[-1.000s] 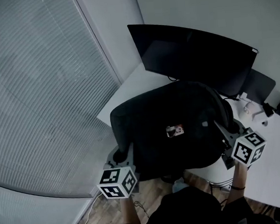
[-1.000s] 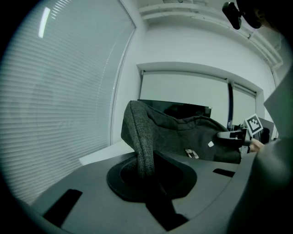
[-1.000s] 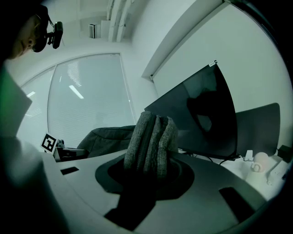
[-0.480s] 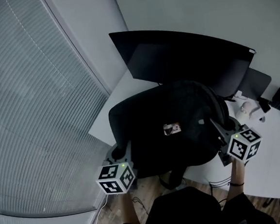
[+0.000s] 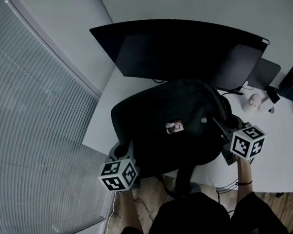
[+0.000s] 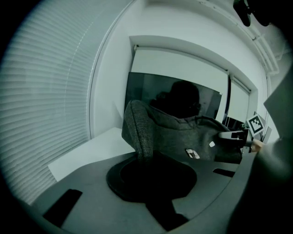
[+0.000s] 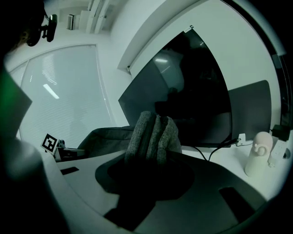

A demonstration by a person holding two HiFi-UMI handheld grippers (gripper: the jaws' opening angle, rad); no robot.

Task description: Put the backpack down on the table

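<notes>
A dark grey backpack (image 5: 172, 124) sits over the near left corner of the white table (image 5: 286, 145), its lower part past the front edge; whether it rests on the table I cannot tell. My left gripper (image 5: 124, 149) is shut on a fold of fabric at the backpack's left side (image 6: 139, 137). My right gripper (image 5: 222, 128) is shut on bunched fabric at its right side (image 7: 153, 135). In the left gripper view the backpack (image 6: 187, 132) stretches across to the right gripper (image 6: 236, 135). A small label (image 5: 174, 127) shows on its front.
A wide dark monitor (image 5: 181, 47) stands right behind the backpack. A small white figure (image 5: 254, 101) and cables lie on the table to the right. Window blinds (image 5: 30, 124) fill the left. Wooden floor (image 5: 148, 190) shows below the table edge.
Both grippers have carried the backpack forward and a little lower, closer to the monitor and further over the table corner. Both grips stay as they were.
</notes>
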